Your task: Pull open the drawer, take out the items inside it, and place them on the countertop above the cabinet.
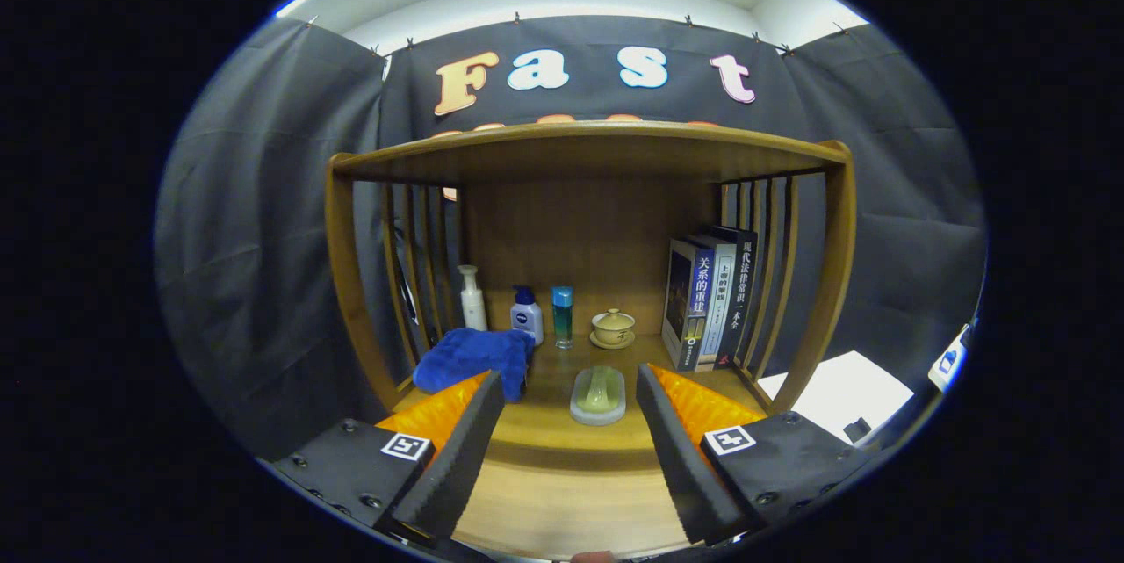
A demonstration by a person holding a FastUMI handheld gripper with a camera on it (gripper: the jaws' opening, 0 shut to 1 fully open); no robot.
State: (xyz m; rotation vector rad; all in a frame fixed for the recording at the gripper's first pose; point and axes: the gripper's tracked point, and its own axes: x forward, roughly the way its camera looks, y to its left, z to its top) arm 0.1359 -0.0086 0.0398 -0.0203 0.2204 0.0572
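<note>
My gripper (569,387) is open, its two fingers spread wide with nothing held between them. Just ahead, between the fingertips, a pale soap dish with a green bar (598,394) lies on the wooden countertop (562,440). A blue cloth (472,356) is bunched beside the left fingertip. The cabinet's top surface (571,501) runs under the fingers; I cannot tell where the drawer front is.
At the back of the wooden shelf unit (588,150) stand a white bottle (472,299), a white pump bottle with a blue top (527,313), a teal bottle (562,313) and a small lidded cup on a saucer (613,328). Three books (709,299) stand against the right slats.
</note>
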